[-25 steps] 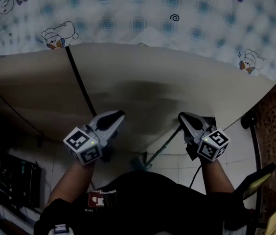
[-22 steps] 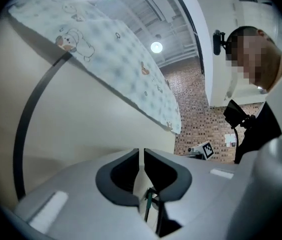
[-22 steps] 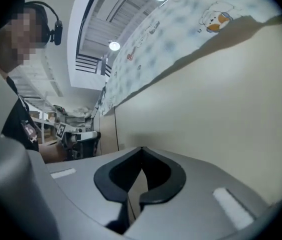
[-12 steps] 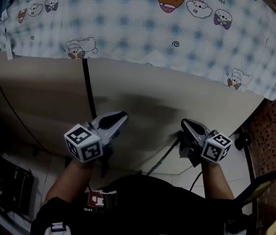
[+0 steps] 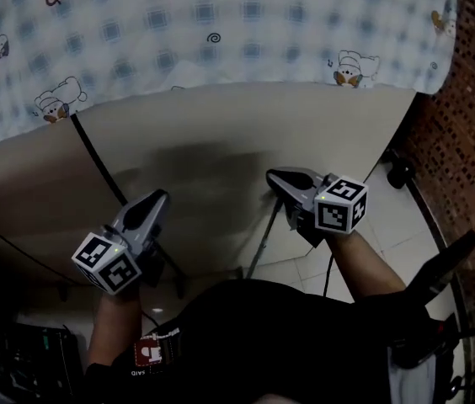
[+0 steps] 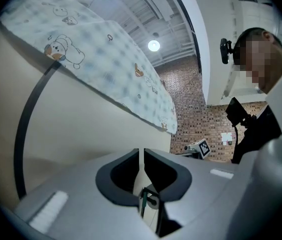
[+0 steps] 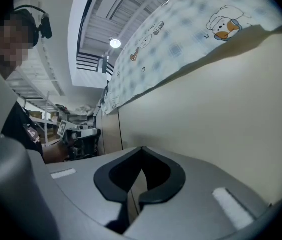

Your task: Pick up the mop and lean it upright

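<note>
The mop shows as a thin pale handle (image 5: 263, 241) slanting from the floor tiles up to the underside of my right gripper (image 5: 273, 175). That gripper's jaw tips meet, shut on the handle's upper part. In the right gripper view (image 7: 142, 151) the handle (image 7: 133, 204) is a thin line in the slit below the tips. My left gripper (image 5: 160, 196) hovers to the left, by the beige wall panel (image 5: 212, 133). Its jaws (image 6: 140, 156) stand a narrow slit apart with nothing between the tips. Through that opening a teal and grey mop part (image 6: 142, 200) shows lower down.
A checked cloth with cartoon prints (image 5: 221, 32) hangs over the panel's top. A dark seam (image 5: 98, 154) runs down the panel on the left. A brick wall (image 5: 465, 99) closes the right side. A black cable (image 5: 328, 276) and dark frames (image 5: 444, 263) lie on the tiled floor (image 5: 389, 209).
The head view has swung left. My right gripper has risen relative to the left one, and the handle under it now stands steeper. The left gripper has held its place by the seam.
</note>
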A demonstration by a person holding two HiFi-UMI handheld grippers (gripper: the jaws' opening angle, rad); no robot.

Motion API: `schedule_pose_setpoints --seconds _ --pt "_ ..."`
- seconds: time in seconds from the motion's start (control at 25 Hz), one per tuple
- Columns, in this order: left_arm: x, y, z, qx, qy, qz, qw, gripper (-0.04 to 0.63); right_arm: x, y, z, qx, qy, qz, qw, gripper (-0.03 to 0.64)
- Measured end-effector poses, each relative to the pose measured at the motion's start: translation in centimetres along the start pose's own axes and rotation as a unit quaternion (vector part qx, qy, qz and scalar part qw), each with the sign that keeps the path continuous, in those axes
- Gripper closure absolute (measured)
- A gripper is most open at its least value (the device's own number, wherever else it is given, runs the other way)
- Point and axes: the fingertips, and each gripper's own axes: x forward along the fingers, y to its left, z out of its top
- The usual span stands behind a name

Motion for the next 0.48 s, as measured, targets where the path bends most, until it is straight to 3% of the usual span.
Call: schedule_pose_setpoints --seconds 0.48 --pt "1.1 -0.6 -1.3 -0.003 0.016 -0.016 0.9997 0.563 -0.1 -0.2 -0.8 0.002 0.006 -0.001 1.000 0.604"
